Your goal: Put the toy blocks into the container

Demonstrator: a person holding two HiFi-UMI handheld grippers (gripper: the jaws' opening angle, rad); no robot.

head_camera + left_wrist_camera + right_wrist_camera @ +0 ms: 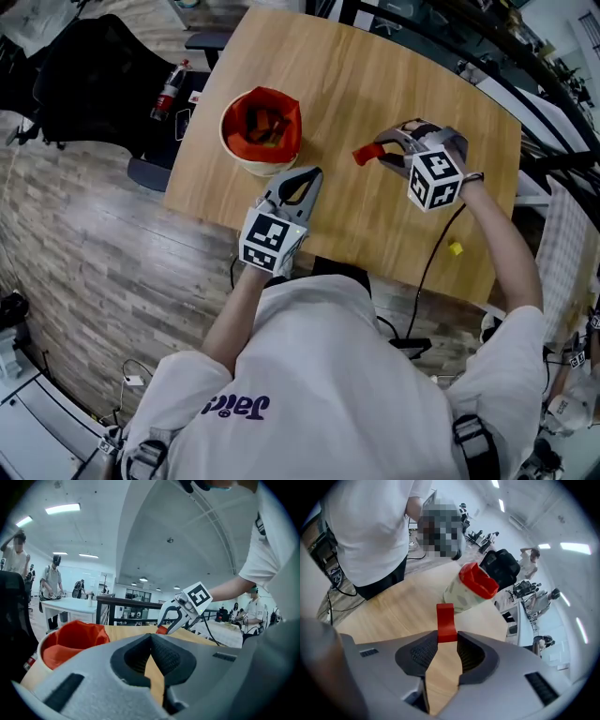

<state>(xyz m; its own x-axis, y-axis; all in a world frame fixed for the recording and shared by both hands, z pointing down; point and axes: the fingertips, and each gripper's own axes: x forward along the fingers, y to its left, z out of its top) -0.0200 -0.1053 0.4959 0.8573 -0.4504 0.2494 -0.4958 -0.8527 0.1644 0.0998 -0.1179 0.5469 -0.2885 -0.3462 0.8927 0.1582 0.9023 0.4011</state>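
The right hand-held gripper (380,156) pinches a red toy block (446,623) by one end, over the middle of the table (347,84). Bare wood lies between it and the red-lined container (246,163) to the left. The left hand-held gripper (302,180), jaws pressed together and empty, is just beside the container, close to the near edge. A yellow block (456,248) lies by the near right edge.

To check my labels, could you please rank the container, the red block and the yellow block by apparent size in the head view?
Largest: container.
Then: red block, held nearer the camera.
Smallest: yellow block.
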